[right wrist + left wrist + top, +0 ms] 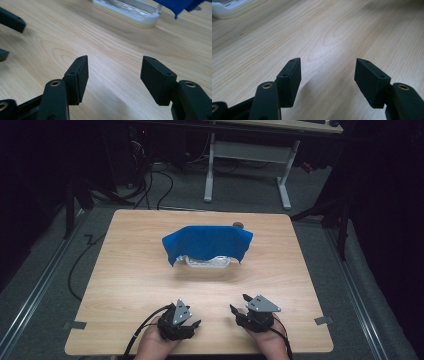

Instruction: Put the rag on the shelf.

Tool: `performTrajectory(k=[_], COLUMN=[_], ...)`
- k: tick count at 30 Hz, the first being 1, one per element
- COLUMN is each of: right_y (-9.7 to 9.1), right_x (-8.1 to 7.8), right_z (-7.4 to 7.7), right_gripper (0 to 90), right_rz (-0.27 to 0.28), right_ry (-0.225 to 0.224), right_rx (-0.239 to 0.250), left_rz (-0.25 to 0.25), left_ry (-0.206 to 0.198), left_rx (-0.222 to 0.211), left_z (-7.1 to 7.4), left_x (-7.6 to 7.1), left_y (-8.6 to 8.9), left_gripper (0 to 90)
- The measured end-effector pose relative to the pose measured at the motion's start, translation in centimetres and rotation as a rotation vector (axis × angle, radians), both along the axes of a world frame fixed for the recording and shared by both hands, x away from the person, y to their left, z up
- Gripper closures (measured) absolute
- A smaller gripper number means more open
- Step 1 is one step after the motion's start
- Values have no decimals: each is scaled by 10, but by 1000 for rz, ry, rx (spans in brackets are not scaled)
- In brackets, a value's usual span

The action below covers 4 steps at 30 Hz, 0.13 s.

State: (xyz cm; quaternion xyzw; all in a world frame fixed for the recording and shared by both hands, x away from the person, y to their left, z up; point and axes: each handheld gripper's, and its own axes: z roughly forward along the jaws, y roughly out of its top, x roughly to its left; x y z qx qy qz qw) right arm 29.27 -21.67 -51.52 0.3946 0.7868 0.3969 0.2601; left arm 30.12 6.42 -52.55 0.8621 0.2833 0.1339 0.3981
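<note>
A: Why does the blue cloth [207, 242] sit like a little tent?

B: It hangs over the white rack [208, 262] in the middle of the wooden table [125, 270], so it stays spread out and off the wood. From your hands it is up at twelve o'clock, well apart.

A: And my claws?

B: Your left gripper [192, 319] rests low at seven o'clock, your right gripper [239, 304] at five o'clock. Both claws are wide and hold nothing. Both point forward, toward the cloth.
</note>
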Motion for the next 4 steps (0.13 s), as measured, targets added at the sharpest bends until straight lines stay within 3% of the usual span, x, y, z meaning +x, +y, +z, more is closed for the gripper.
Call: performTrajectory(k=[4], right_y=[2], right_x=[2], right_z=[-3], right_gripper=[392], right_rz=[5], right_ry=[22], right_rx=[-4], left_rz=[30], left_ry=[32], left_rx=[-28], left_z=[-2], left_x=[5], left_y=[10], left_gripper=[390])
